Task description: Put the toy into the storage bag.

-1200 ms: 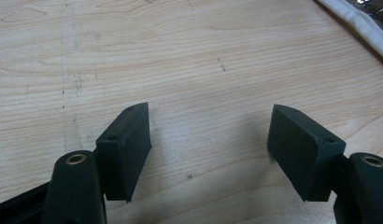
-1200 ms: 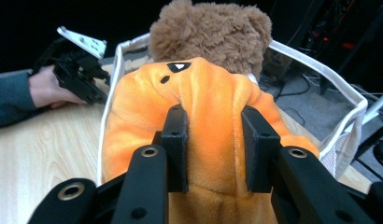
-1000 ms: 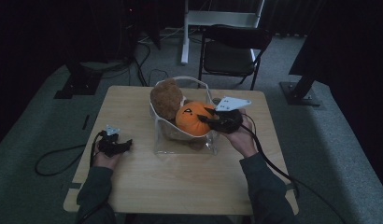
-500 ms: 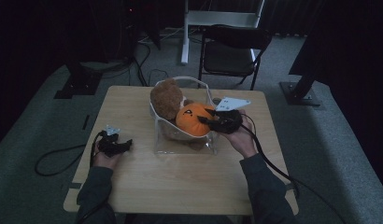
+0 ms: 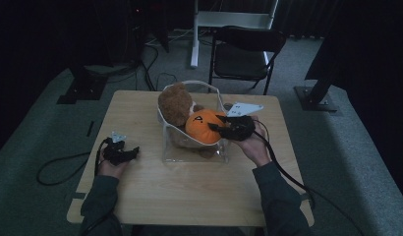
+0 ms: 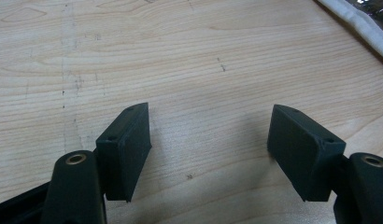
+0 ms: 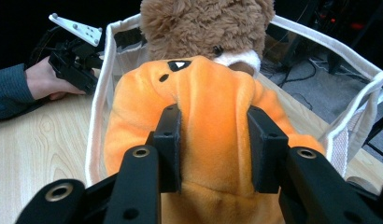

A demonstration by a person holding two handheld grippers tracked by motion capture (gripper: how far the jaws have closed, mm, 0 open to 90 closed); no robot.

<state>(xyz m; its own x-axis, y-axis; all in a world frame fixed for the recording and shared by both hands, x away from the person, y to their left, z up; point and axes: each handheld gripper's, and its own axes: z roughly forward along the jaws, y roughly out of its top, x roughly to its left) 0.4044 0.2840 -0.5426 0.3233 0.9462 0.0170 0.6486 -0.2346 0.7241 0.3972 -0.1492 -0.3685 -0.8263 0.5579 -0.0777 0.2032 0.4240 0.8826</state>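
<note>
The table (image 5: 189, 191) carried a clear bag (image 5: 194, 147) with a white rim, standing near its middle toward the far side. Inside the bag, a brown bear (image 5: 174, 103) sat at the far left, and an orange plush (image 5: 203, 127) lay against it on the right, bulging above the rim. In the right gripper view the plush (image 7: 213, 140) rested in front of the bear (image 7: 203, 28), within the white rim (image 7: 98, 107).

The right gripper (image 5: 223, 129) reached in from the right side of the bag. Its jaws pinched a fold of the orange plush, the fingers (image 7: 168, 140) sunk into the fabric on both sides, though they had just been easing apart a little with the fold between them. The left gripper (image 5: 130, 151) rested on the bare table at the left, well apart from the bag, its jaws spread wide with nothing between them; its fingers (image 6: 126, 149) stood over plain wood.

The step in hand looked like setting the plush into the bag, or letting go of it there. The next move would likely call for widening the right jaws until the fabric slipped free, then drawing the gripper back to the right without snagging the rim or tipping the bag.
</note>
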